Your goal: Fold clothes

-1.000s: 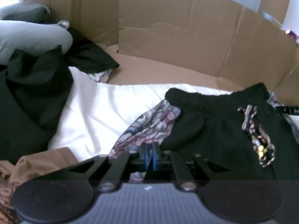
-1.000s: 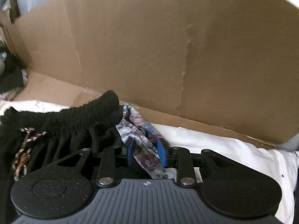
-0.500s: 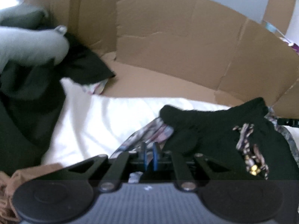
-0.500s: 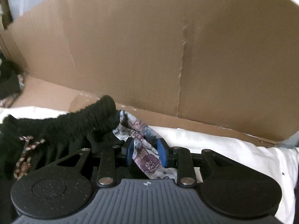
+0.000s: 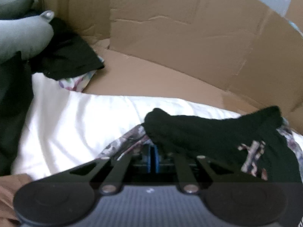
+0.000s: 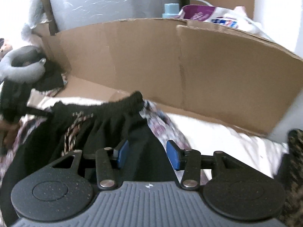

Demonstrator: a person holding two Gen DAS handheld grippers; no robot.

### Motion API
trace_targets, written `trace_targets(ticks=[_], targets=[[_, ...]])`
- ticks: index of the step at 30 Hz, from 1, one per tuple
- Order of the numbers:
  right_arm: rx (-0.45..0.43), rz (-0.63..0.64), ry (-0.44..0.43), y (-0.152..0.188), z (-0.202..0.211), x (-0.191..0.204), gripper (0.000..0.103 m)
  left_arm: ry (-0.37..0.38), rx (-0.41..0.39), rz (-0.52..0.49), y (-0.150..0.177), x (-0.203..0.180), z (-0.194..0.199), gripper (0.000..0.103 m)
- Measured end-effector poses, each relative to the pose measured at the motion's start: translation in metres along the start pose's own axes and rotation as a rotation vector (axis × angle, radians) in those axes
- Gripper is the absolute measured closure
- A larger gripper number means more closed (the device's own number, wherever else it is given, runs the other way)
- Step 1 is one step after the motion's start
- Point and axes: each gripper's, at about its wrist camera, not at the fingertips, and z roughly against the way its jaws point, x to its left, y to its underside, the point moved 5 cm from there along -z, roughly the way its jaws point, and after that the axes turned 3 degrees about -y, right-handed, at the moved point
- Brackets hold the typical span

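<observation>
Left wrist view shows the left gripper (image 5: 153,158) with its blue pads nearly together, seemingly pinching the black shorts (image 5: 217,138) near the waistband, though blur makes the grip hard to confirm. The right gripper (image 6: 147,156) stands spread apart with black cloth running between its pads, not clamped. The shorts lie bunched over a floral garment (image 6: 162,124) on the white sheet (image 5: 79,121). For a clean fold, keep the waistband taut and level, corners matched
</observation>
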Motion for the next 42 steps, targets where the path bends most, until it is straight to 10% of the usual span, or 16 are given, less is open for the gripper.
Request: trace_targets(ticks=[12, 16, 26, 42], targets=[[-0.008, -0.045, 0.090, 0.067, 0.111, -0.049, 0.052, -0.105, 0.067, -0.095, -0.010, -0.007, 0.002, 0.094], [-0.013, -0.028, 0.126, 0.087, 0.136, -0.054, 0.052, -0.084, 0.057, -0.106, -0.010, 0.001, 0.030, 0.078], [-0.068, -0.085, 0.078, 0.087, 0.171, -0.050, 0.051, -0.031, 0.036, -0.146, 0.002, 0.029, 0.115, 0.078], [0.048, -0.149, 0.152, 0.151, 0.185, -0.054, 0.051, -0.035, 0.094, -0.063, 0.105, 0.056, 0.187, 0.076]])
